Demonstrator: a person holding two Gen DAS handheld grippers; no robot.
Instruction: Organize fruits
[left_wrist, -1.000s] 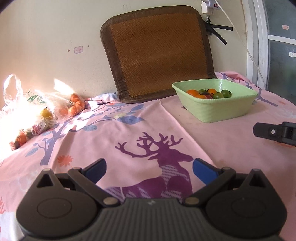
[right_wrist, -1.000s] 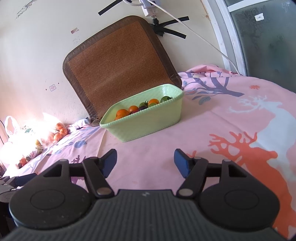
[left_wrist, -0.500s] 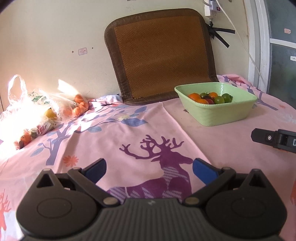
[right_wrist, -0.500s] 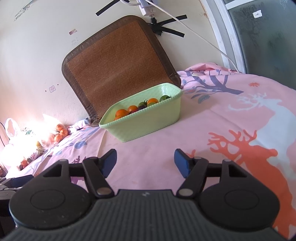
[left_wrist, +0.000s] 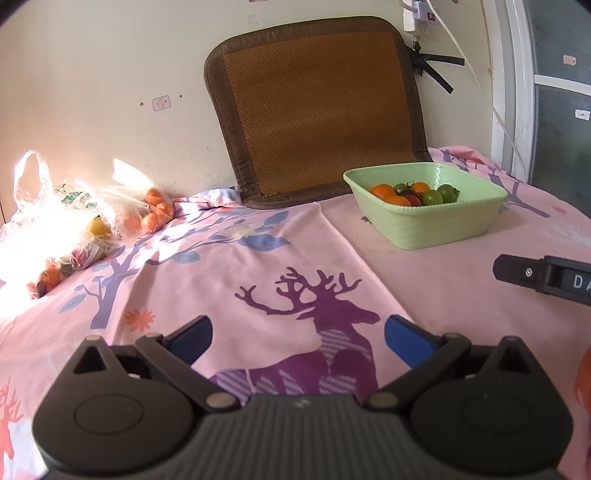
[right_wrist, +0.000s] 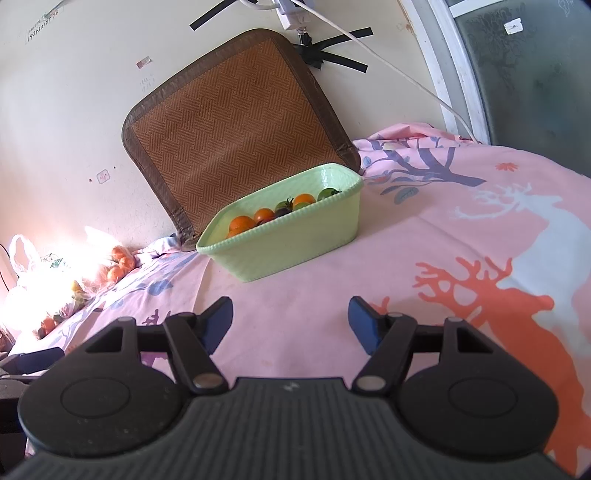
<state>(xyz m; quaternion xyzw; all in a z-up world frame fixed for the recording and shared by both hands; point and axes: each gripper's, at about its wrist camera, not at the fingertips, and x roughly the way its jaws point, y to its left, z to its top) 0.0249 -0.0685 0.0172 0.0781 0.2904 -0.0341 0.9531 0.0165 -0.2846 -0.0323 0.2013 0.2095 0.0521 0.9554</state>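
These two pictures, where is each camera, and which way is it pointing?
Left wrist: sits on the left tongs, looking across the cloth at the mat; its open fingers and the right tongs' tip show.
Right wrist: sits on the right tongs, facing the bowl; its open fingers show.
Shared: bowl, mat, fruit bag.

Basket (left_wrist: 424, 225) at right of centre on the bedsheet (left_wrist: 240, 266), holding the fruits (left_wrist: 413, 192), with the mat (left_wrist: 314, 110) leaning on the wall behind it and the bag (left_wrist: 74, 221) at far left.
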